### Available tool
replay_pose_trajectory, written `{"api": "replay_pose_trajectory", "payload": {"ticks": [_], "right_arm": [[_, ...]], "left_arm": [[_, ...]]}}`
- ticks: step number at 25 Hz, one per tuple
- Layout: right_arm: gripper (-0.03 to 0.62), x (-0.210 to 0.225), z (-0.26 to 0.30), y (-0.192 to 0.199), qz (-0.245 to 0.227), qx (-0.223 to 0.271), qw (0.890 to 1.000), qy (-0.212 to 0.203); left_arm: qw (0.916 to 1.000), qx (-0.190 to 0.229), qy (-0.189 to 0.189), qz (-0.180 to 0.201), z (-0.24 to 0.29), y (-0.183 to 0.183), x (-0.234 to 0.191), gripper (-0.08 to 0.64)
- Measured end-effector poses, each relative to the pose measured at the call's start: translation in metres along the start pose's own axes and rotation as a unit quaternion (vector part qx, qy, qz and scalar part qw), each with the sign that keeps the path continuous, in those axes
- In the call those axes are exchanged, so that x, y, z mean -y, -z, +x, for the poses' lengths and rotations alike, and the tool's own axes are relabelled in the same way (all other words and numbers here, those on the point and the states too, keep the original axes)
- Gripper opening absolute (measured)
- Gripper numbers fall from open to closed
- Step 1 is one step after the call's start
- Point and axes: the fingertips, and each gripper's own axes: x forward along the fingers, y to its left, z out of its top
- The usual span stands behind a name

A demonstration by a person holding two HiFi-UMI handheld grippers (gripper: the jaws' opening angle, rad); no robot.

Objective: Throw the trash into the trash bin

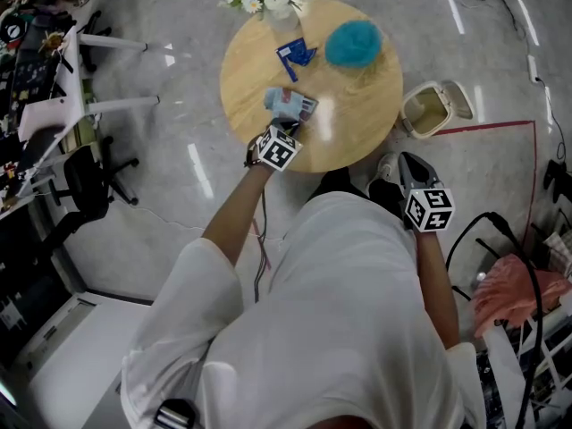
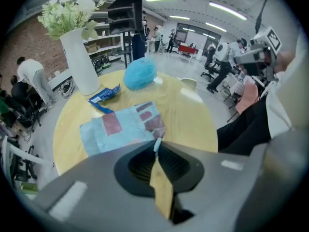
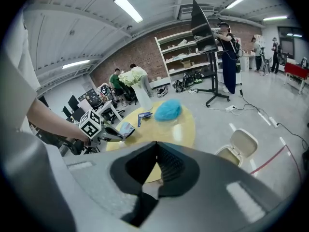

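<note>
As the person stands over it, the round wooden counter [image 1: 357, 119] carries a white vase of flowers [image 1: 284, 21], a blue fluffy ball [image 1: 353, 43] and a dark blue wrapper [image 1: 295, 56]. The white trash bin [image 1: 435, 107] sits open on the floor just beside it. The left gripper's [image 2: 157, 146] fingers pinch a pale blue packet [image 2: 120, 127] by its corner over the counter's near side. The right gripper's [image 3: 155, 146] fingers are pressed together on nothing.

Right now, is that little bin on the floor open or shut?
Open. The trash bin beside the round table has its lid flipped back, baring its inside.
</note>
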Motion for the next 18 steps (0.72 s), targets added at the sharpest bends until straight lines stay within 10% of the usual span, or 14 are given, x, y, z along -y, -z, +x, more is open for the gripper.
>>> {"api": "replay_pose_trajectory", "payload": {"ticks": [18], "right_arm": [[0.0, 0.056, -0.04, 0.005, 0.008, 0.016, 1.0, -0.002]], "left_arm": [[0.9995, 0.027, -0.012, -0.015, -0.008, -0.066, 0.053, 0.019]]}}
